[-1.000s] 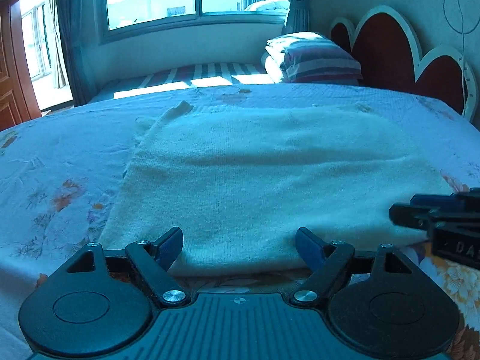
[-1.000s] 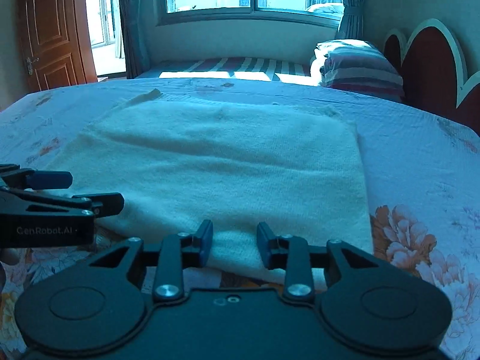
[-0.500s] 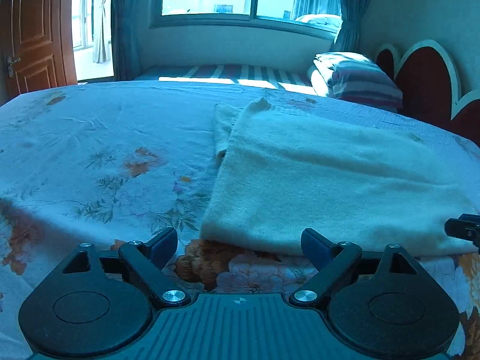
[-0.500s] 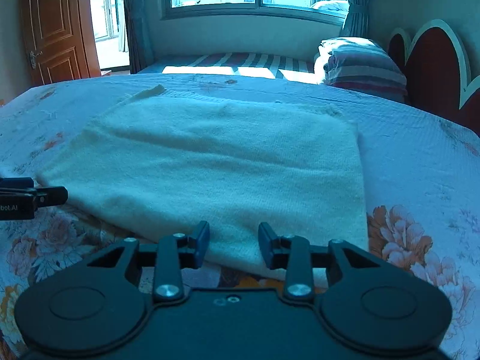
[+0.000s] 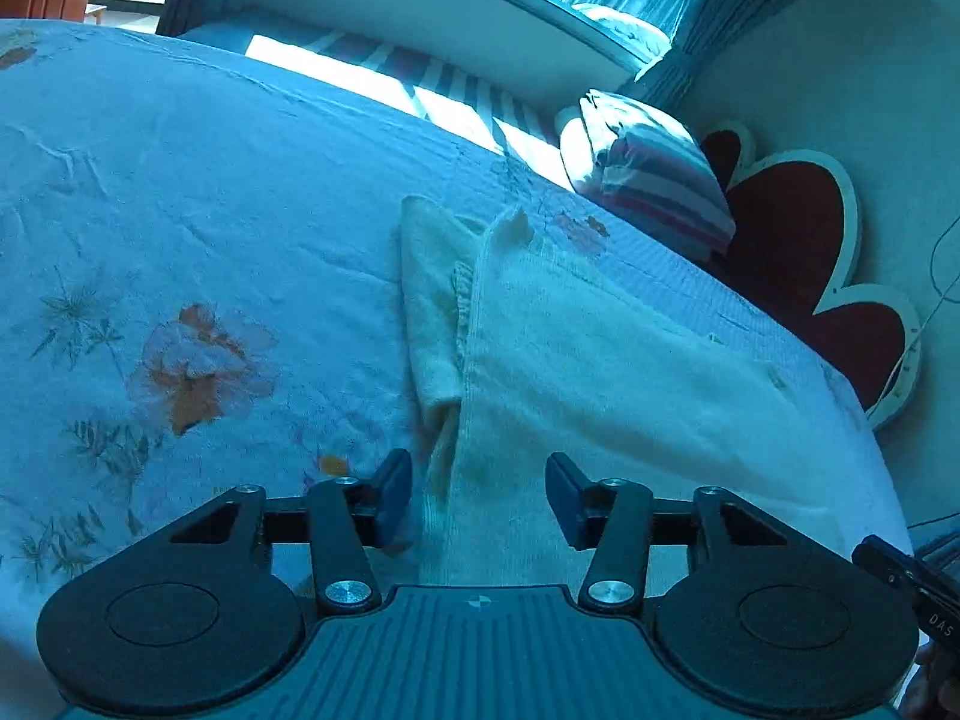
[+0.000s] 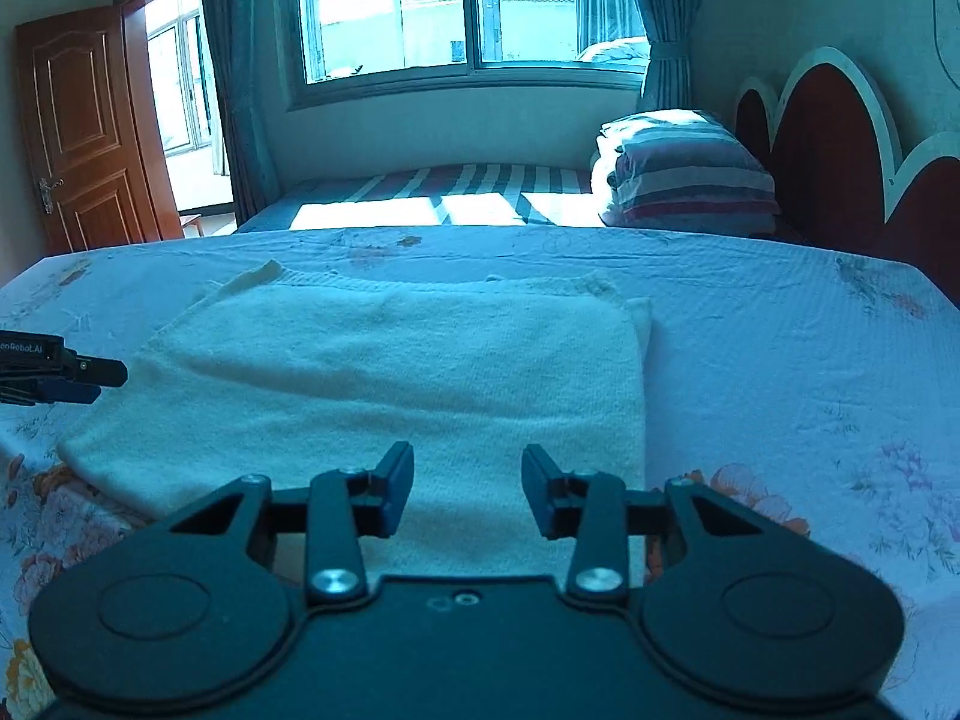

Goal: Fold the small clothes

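Note:
A cream knit garment (image 6: 408, 372) lies flat on the floral bedsheet (image 6: 780, 372), folded into a rough rectangle. In the left wrist view the garment (image 5: 600, 372) shows its left edge with a folded sleeve beside it. My left gripper (image 5: 478, 495) is open and empty, with its jaws on either side of the garment's near left corner. It also shows in the right wrist view (image 6: 78, 375) at the garment's left edge. My right gripper (image 6: 468, 489) is open and empty over the garment's near edge. Its tip shows at the lower right of the left wrist view (image 5: 900, 570).
A striped folded quilt (image 6: 684, 168) lies at the head of the bed near the red and white headboard (image 6: 840, 156). A window (image 6: 468, 6) with curtains is behind. A wooden door (image 6: 84, 126) stands at the left.
My left gripper has swung from the garment's near edge to its left side and tilted. My right gripper has opened wider and stays at the near edge.

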A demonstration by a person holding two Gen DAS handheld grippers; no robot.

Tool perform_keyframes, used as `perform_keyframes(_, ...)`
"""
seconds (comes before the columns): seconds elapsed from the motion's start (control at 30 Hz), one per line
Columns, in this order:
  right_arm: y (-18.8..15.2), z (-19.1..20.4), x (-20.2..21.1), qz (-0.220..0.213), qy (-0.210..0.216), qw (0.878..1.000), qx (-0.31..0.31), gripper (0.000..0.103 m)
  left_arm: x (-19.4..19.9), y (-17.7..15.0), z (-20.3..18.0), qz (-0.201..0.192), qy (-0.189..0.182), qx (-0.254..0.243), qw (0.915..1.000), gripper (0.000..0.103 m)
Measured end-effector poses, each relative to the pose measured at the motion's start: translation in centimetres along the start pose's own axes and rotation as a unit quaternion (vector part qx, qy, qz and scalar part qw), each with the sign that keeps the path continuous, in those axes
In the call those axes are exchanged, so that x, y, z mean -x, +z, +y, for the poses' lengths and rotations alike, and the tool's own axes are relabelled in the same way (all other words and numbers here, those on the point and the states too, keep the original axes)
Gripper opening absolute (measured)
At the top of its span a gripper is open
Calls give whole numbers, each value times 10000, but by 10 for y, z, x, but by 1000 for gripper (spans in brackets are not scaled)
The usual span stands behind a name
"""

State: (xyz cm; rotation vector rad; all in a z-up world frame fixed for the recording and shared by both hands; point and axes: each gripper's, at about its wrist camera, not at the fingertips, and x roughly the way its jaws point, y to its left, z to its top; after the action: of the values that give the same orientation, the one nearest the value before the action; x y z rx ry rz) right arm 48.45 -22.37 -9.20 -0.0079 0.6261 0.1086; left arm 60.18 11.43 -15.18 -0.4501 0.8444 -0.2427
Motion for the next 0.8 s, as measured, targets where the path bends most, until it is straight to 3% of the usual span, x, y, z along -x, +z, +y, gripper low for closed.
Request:
perform_keyframes(0.13, 11, -27, -7, -140, -36, 9995, -286, 42, -21, 20, 14, 309, -358, 180, 9987, 41)
perform_keyframes(0.33, 17, -59, -19, -89, -209, 9972, -717, 43, -37, 30, 11, 346, -503, -18, 9981, 41)
perform_keyframes(0.8, 14, -41, 1, -1, -679, 9875, -1420, 43, -49, 43, 28, 367, -1172, 77, 9924, 41)
